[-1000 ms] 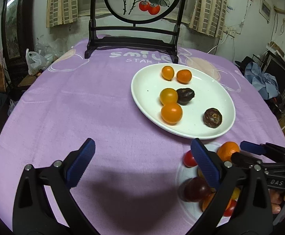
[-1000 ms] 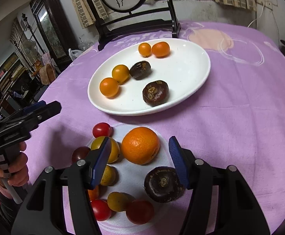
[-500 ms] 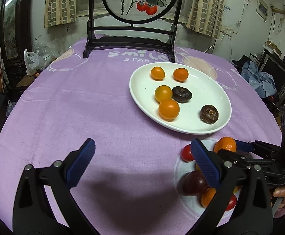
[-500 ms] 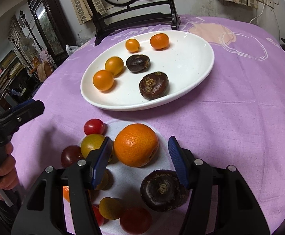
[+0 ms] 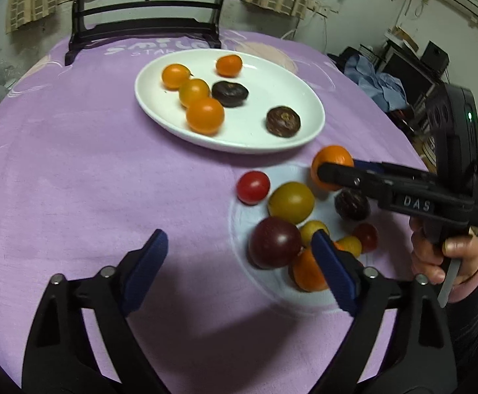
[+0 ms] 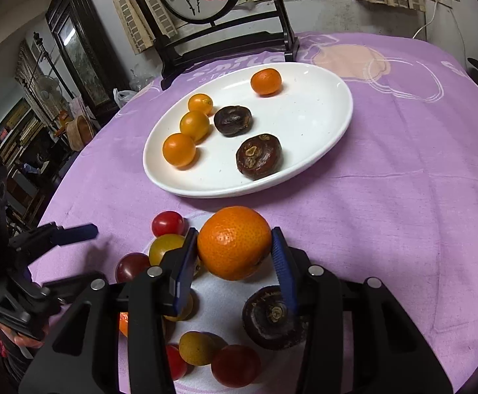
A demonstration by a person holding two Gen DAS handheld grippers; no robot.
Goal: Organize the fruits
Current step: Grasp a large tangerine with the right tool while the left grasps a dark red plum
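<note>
1. The right gripper [image 6: 235, 249] clamps the large round orange [image 6: 234, 242] between both blue pads, at the far edge of the small pale fruit dish [image 6: 226, 298], ready for transfer.
2. The white oval ceramic plate [image 6: 321, 124] just beyond holds small orange and dark brown fruits, apparently the sorting destination.
3. The left gripper [image 5: 239, 269] hangs wide and empty above the purple-clothed table [image 5: 75, 164], clear of the working area.

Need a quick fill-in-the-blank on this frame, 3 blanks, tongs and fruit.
1. The right tongs flank the large ____ fruit.
2. The white plate holds four orange fruits and ____ dark brown ones.
3. The left tongs are ____, gripping nothing.

Missing words: orange; two; open
</note>
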